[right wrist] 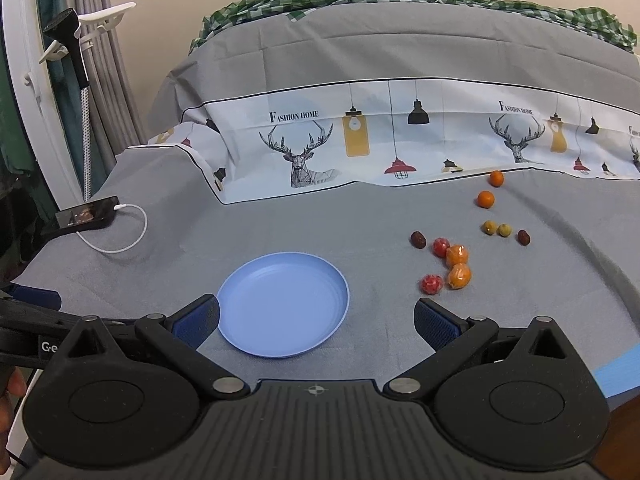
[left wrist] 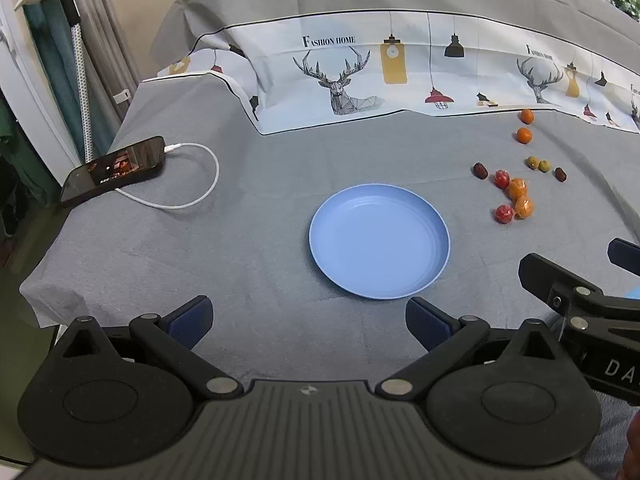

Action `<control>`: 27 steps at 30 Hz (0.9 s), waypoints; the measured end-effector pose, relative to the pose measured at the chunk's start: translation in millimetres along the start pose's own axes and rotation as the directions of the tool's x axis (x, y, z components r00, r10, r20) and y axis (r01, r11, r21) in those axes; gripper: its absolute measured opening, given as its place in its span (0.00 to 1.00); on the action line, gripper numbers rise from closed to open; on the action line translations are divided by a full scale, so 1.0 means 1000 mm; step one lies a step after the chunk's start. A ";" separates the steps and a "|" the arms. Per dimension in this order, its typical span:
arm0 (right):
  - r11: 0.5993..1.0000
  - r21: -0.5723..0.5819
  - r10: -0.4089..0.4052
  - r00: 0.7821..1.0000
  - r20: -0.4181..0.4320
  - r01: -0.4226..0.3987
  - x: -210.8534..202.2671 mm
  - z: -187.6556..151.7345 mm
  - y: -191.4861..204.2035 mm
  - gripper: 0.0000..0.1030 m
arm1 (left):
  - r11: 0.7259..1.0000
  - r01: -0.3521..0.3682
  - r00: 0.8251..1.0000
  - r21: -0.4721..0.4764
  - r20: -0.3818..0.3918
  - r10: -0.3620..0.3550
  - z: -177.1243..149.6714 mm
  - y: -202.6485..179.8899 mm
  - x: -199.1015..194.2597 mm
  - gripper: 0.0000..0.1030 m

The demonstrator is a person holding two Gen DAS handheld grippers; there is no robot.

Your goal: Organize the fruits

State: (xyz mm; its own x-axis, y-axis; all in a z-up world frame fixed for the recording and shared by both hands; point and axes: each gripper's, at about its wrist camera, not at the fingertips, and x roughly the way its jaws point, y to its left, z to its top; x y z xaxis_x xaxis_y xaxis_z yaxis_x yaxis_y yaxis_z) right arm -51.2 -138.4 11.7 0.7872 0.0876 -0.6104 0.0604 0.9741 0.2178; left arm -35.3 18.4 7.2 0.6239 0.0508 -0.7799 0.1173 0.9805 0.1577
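Plate (left wrist: 379,276) pale blue. Cloth (left wrist: 200,240) plain grey; band (left wrist: 400,64) white, printed with deer and lamps. Fruits (left wrist: 520,196): orange, red, dark brown, olive-green. Phone (left wrist: 114,169) black, cable (left wrist: 192,196) white.

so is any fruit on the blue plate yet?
No. The blue plate is bare, and the fruits all lie on the grey cloth to its right.

Both grippers are matte black plastic: a ribbed central body with a small crosshair mark, two round discs, angled link arms pinned with silver rivets. The left gripper (left wrist: 308,322) and right gripper (right wrist: 316,322) carry blue-padded fingers (left wrist: 426,322); white lettering marks their sides
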 end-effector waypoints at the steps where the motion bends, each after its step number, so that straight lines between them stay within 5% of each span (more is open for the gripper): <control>1: 1.000 0.002 0.001 1.000 -0.003 -0.001 0.000 -0.001 0.000 1.00 | 1.000 -0.001 1.000 0.001 0.000 0.001 0.000 0.000 0.000 0.99; 27: 1.000 0.008 -0.017 1.000 0.022 0.017 -0.007 -0.002 0.000 1.00 | 1.000 0.004 1.000 0.003 0.011 -0.004 0.003 0.000 -0.007 0.99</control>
State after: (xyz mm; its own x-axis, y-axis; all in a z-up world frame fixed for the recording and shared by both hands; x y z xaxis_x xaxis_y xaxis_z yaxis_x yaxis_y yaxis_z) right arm -57.4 -138.4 14.5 0.7996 0.0664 -0.5969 0.0785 0.9738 0.2135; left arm -37.6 17.5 14.7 0.6321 0.0445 -0.7736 0.1225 0.9800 0.1565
